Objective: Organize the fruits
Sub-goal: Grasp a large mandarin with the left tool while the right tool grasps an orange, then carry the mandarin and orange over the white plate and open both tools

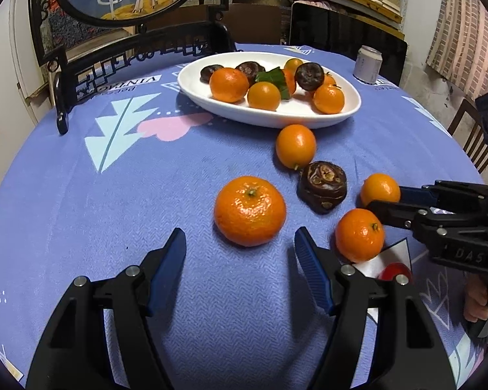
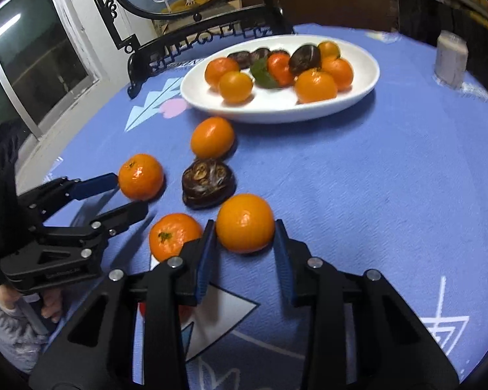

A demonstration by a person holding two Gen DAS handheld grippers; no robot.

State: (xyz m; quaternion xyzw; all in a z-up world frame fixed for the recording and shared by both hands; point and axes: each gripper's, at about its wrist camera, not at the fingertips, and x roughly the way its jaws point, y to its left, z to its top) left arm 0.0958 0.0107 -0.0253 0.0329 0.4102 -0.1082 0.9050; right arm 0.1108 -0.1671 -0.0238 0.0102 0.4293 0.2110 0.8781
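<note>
The table, under a blue printed cloth, fills both views. At 12 o'clock on it sits the white plate, already carrying oranges, dark fruits and a green leaf. Behind the plate, at 11 o'clock, stands a black carved frame; a can is out at 1 o'clock.

Left tool is low at 6 o'clock in its own view, fingers spread wide, nothing between them. The big mandarin lies just ahead of the tips, not touched.

Right tool has its fingers apart around a smooth orange, one pad at each side. Whether the pads actually press the skin, I cannot tell. The orange rests on the cloth.

Loose fruit on the cloth in the right view: a stemmed mandarin just beside the right tool's left finger at 9 o'clock, a dark wrinkled fruit at 11 o'clock, touching or almost touching the orange, and an oval orange beyond it, near the plate's rim.
</note>
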